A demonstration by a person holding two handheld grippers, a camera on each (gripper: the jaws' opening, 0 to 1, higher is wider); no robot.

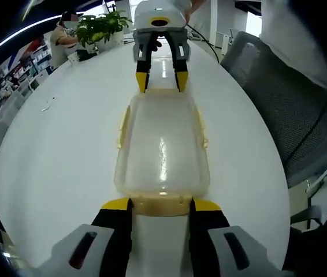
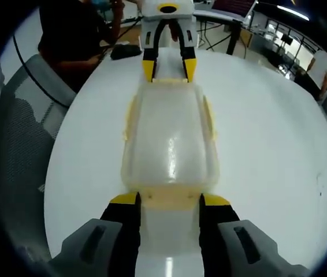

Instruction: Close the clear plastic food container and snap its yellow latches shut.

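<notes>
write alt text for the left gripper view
A clear plastic food container with its lid on lies on a white table, the left tool open at its near end and the right tool open at its far end.

white table (image 1: 54, 150), mesh chair (image 1: 290, 109), plant (image 1: 103, 26)

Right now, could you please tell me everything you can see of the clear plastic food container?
The clear plastic food container is a long, rounded-cornered box of cloudy see-through plastic with pale yellow latches along its sides and ends. Its lid is on, and light glints off the top. It lies flat on the white table, lengthwise between the two tongs: the left tongs straddle the latch at one end, the right tongs the latch at the other. Whether the latches are snapped shut cannot be told.
</notes>
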